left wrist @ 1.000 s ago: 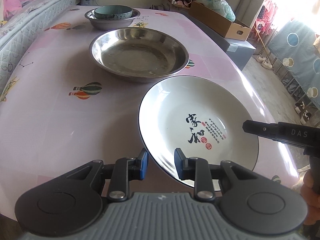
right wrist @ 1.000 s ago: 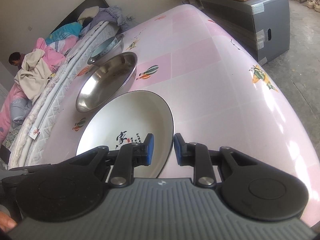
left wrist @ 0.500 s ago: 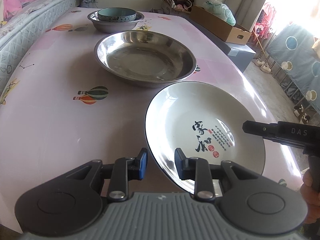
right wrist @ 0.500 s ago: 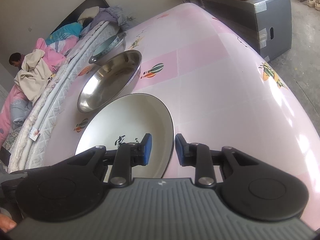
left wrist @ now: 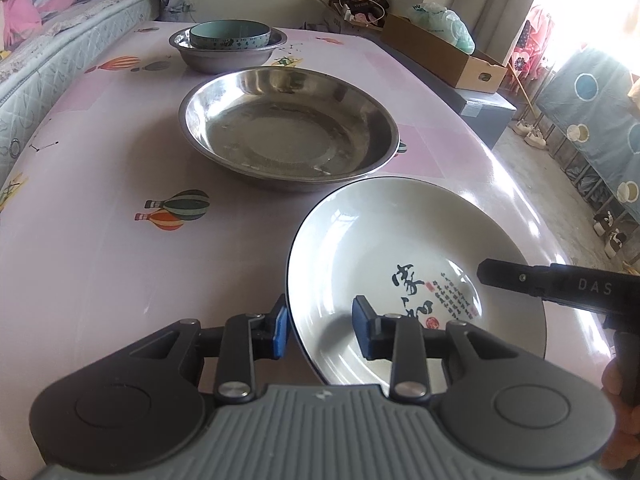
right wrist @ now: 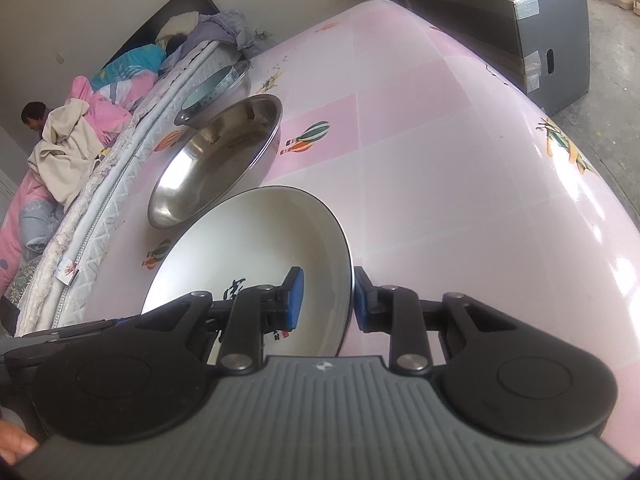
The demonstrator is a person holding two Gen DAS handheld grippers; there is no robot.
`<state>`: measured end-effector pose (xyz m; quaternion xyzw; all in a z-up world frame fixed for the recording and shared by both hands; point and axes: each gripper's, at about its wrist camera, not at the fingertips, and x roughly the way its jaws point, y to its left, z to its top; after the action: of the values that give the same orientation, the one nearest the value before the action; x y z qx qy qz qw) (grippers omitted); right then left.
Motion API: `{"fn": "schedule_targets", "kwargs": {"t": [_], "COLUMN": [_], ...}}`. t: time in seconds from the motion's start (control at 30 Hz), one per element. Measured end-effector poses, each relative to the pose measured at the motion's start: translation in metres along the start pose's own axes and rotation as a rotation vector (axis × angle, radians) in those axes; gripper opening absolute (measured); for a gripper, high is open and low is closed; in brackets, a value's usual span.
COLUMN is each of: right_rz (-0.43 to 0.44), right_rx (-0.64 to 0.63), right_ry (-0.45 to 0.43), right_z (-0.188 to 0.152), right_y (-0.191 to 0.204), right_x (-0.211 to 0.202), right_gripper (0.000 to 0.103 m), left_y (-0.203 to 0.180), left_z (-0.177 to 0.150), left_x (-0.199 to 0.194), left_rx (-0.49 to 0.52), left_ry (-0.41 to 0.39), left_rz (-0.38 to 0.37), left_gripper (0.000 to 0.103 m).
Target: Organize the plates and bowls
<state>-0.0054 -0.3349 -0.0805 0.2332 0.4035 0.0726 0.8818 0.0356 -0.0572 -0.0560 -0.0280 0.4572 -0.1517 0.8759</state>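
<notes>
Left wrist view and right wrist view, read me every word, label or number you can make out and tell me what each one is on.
"DAS": white letters on the black body of the right gripper.
White plate: large black brush calligraphy with small columns of characters and red seals; too small and blurred to read.
Cardboard box: no legible print.
Right wrist view: the plate's calligraphy is mostly hidden; nothing else readable.

You get bright daylight from the window point(left wrist: 592, 12) at the far right, which is blown out to white. It puts glare along the right side of the pink table point(left wrist: 516, 200) and soft highlights on the white plate point(left wrist: 360, 240) and steel basin point(left wrist: 288, 128). Shadows are faint. Both views are sharp, with straight edges bowed by the fisheye lens.
</notes>
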Motion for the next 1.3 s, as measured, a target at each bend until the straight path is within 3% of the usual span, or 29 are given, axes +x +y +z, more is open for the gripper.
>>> {"fn": "schedule_targets", "kwargs": {"t": [0.4,1.3], "right_rz": [-0.016,-0.005], "right_rx": [-0.016,-0.001], "right_ry": [-0.016,-0.002], "right_z": [-0.003,-0.006], "right_y": [0.004,0.0], "right_x": [0.001,-0.005], "right_gripper": [0.026,0.025], "left_y": [-0.008,-0.012], "left_z": [0.001,-0.005], "left_x": [0.002,-0.001], "left_rx": [0.006,0.012], "left_ry": [-0.012,0.003], "left_rz": [0.037,0.038], "left_gripper": [0.038,0.045]}}
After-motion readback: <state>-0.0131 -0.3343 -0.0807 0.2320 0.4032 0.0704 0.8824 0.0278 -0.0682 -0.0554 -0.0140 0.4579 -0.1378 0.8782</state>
